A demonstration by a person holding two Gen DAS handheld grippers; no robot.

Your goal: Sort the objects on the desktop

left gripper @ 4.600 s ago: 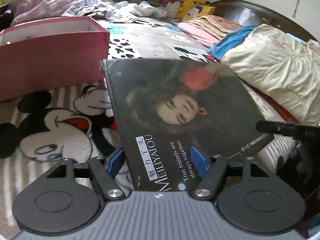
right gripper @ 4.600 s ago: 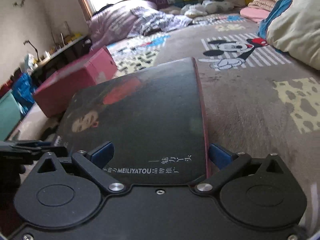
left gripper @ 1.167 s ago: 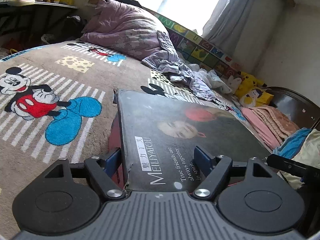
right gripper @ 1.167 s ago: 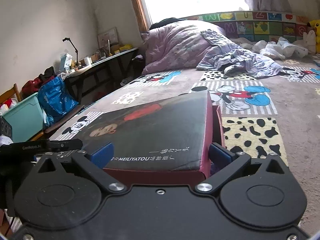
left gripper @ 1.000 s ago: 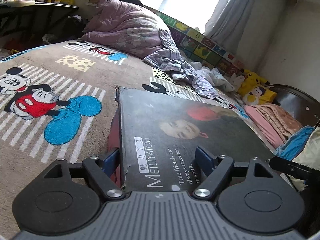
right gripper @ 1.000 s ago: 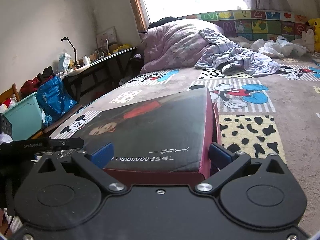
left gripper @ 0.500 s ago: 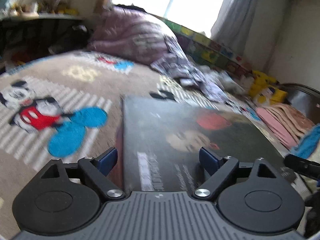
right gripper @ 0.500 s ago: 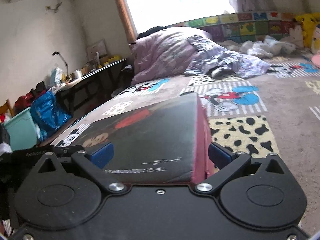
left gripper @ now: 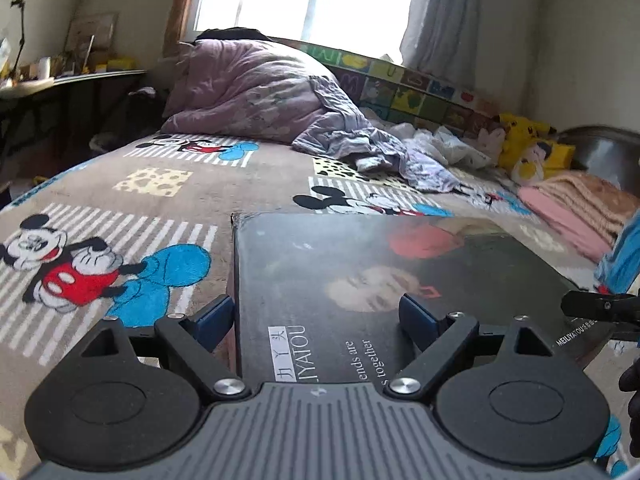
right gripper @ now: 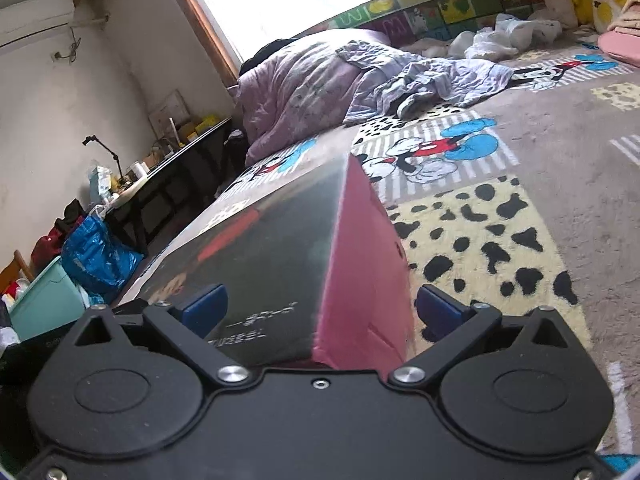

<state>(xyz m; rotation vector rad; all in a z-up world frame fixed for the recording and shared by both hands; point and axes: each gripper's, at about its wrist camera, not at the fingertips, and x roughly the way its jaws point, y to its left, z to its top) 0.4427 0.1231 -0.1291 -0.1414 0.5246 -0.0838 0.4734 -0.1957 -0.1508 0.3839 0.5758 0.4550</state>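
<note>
A pink box with a dark lid [left gripper: 360, 280] printed with a woman's face and "MEILIYATOU" sits on the Mickey Mouse blanket [left gripper: 132, 200]. My left gripper [left gripper: 316, 316] is open, its blue fingertips astride the lid's near left corner. My right gripper [right gripper: 320, 308] is open at the opposite end, its fingertips either side of the box's corner [right gripper: 360, 272], where the pink side wall shows. The right gripper's tip shows at the right edge of the left wrist view [left gripper: 600, 308].
A purple duvet [left gripper: 248, 92] and crumpled clothes [left gripper: 360, 152] lie at the far side. Folded pink blankets [left gripper: 576, 204] and yellow plush toys [left gripper: 524, 136] are far right. A desk [right gripper: 180, 152], a blue bag [right gripper: 96, 260] and a teal bin [right gripper: 44, 304] stand left of the bed.
The lid, first held up apart from the pink box, now lies on it. In the last second both grippers opened a little and tilted; the right one swung towards the box's pink side.
</note>
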